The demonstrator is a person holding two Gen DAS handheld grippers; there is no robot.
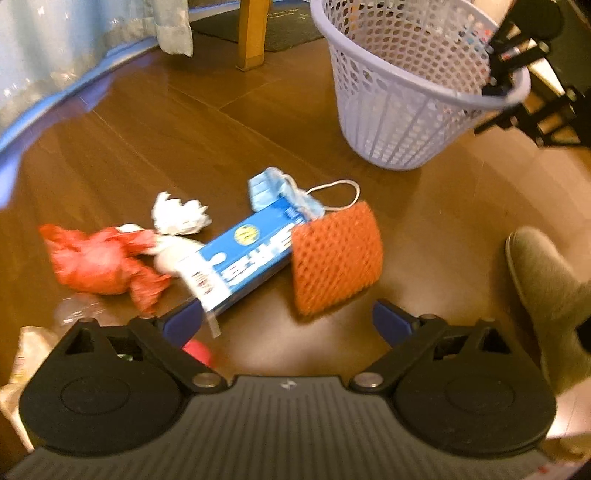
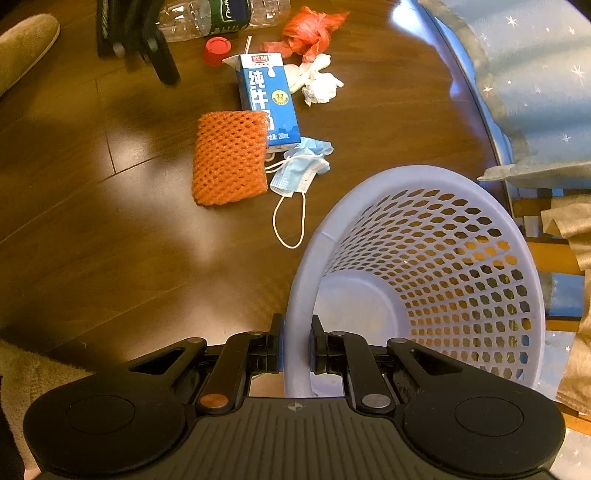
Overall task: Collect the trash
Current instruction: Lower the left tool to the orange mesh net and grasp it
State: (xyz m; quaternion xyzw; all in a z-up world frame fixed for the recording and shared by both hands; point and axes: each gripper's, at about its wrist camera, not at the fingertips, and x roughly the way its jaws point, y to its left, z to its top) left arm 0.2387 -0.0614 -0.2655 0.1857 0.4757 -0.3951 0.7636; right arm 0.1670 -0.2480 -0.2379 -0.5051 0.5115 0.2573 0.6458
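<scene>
Dark wood floor (image 1: 155, 147) carries everything: a heap of trash lies in the open middle of it, with a blue curtain along one edge and a chair leg (image 1: 253, 33) beyond.

Nearest the left gripper (image 1: 286, 321), whose jaws stand wide apart with nothing between them, is the milk carton (image 1: 243, 254); its near end lies just beside the left finger. To its right the orange foam net (image 1: 336, 258) lies flat, overlapping the carton's far corner. A red cap (image 2: 218, 50) sits close under the left finger, and a clear bottle (image 2: 221, 16) lies beside it. Left of the carton are the red bag (image 1: 99, 262) and a crumpled tissue (image 1: 177, 218). Past the carton's far end lies the blue mask (image 1: 280, 192), its loop (image 2: 290, 225) trailing toward the bin (image 2: 424, 258).

The right gripper (image 2: 297, 343) is clamped on the bin's near rim, and the bin looks tilted toward the heap. It looks empty, so the collecting seems barely begun.

Risks, as I judge them: the carton, net and mask overlap, so closing on one could drag or flip another, and the carton's straw may snag. The net is soft and may slip from a shallow pinch. The mask loop could catch on a finger. A thin rim grip may let the light bin twist or tip. A slippered foot (image 1: 546, 288) stands near the right finger's side.
</scene>
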